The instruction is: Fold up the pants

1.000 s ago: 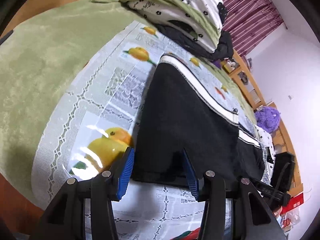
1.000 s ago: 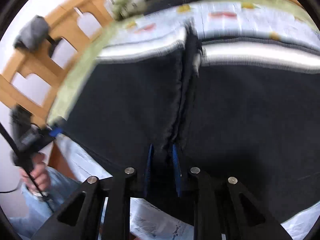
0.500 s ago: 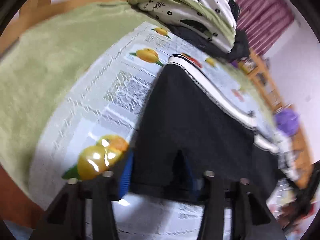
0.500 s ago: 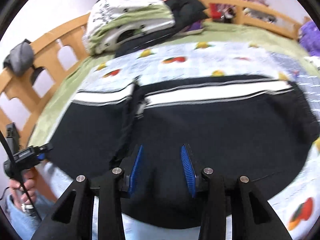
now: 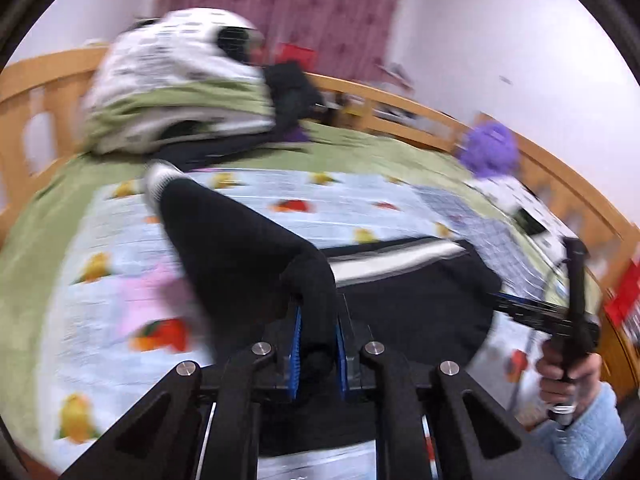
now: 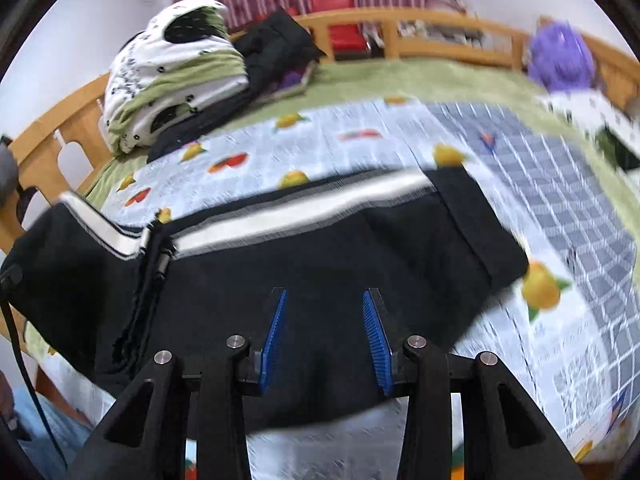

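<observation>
Black pants (image 6: 320,256) with a white striped waistband (image 6: 312,208) lie spread on a fruit-print sheet (image 6: 360,148). My left gripper (image 5: 316,320) is shut on the pants' black cloth (image 5: 240,248) and holds one side lifted off the bed, arching over the rest. My right gripper (image 6: 324,300) is open, low over the middle of the pants, holding nothing. In the left wrist view the right gripper (image 5: 520,304) shows at the right, held in a hand.
A pile of white and green bedding (image 6: 172,76) and a dark jacket (image 6: 276,48) sit at the head of the bed. A purple plush (image 6: 560,56) lies at the far right. A wooden rail (image 6: 420,24) runs around the green blanket (image 6: 400,80).
My left gripper shut on the pants' edge and lifted it up and toward the right. My right gripper let go of the centre seam, opened and drew back.
</observation>
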Tool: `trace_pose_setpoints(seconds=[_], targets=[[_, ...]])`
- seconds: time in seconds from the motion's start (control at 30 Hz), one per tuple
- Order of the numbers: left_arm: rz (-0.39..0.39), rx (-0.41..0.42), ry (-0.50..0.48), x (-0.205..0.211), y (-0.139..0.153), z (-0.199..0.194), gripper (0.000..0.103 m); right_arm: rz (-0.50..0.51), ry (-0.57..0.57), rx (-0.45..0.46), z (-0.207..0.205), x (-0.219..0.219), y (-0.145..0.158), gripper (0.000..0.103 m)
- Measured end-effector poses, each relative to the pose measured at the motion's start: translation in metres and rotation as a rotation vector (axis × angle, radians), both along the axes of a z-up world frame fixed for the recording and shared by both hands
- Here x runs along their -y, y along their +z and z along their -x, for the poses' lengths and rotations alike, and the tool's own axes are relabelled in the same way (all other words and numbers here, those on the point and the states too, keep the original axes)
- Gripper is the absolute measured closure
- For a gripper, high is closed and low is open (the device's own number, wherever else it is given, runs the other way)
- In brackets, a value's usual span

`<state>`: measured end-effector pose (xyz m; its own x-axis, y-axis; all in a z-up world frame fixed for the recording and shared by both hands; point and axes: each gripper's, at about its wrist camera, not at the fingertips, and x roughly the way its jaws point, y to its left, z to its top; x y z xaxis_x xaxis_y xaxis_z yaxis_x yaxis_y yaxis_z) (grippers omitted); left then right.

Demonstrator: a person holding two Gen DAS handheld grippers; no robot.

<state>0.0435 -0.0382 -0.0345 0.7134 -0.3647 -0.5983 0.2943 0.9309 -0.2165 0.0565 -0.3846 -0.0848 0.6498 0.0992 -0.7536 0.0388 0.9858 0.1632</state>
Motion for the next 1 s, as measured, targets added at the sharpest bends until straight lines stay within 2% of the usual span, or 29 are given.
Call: trace_pose_setpoints(seconds=[0.13, 0.23, 0.3, 0.37, 0.47, 0.57, 0.6, 0.7, 0.77, 0.87, 1.0], targets=[[0.004, -0.089, -0.099, 0.058, -0.038, -0.015, 0.090, 0.014, -0.038, 0.004, 0.013, 0.022, -0.008, 0.063], [0.031, -0.185, -0.143, 0.068, -0.074, -0.018, 0.090, -0.028, -0.030, -0.004, 0.015, 0.027, -0.010, 0.063], [0.033, -0.224, -0.164, 0.066, -0.087, -0.015, 0.090, -0.042, -0.006, -0.005, 0.015, 0.023, -0.012, 0.063], [0.052, -0.227, -0.173, 0.061, -0.087, -0.007, 0.087, -0.052, 0.032, -0.016, 0.011, 0.013, -0.015, 0.063], [0.128, -0.219, -0.191, 0.045, -0.074, -0.001, 0.076, -0.096, 0.089, -0.031, 0.000, -0.005, -0.019, 0.062], [0.157, -0.200, -0.161, 0.031, -0.061, -0.003, 0.055, -0.151, 0.147, -0.045, -0.014, -0.028, -0.021, 0.060], [0.151, -0.191, -0.141, 0.025, -0.058, -0.003, 0.047, -0.165, 0.167, -0.050, -0.019, -0.037, -0.021, 0.060], [0.136, -0.182, -0.093, 0.006, -0.055, -0.005, 0.047, -0.175, 0.210, -0.056, -0.032, -0.064, -0.022, 0.059], [0.087, -0.197, -0.032, -0.005, -0.057, -0.011, 0.047, -0.159, 0.234, -0.071, -0.039, -0.084, -0.024, 0.059], [-0.038, -0.200, 0.049, -0.019, -0.061, -0.021, 0.047, -0.127, 0.241, -0.081, -0.045, -0.107, -0.027, 0.059], [-0.133, -0.174, 0.093, -0.038, -0.060, -0.034, 0.048, -0.081, 0.247, -0.049, -0.047, -0.124, -0.026, 0.059]])
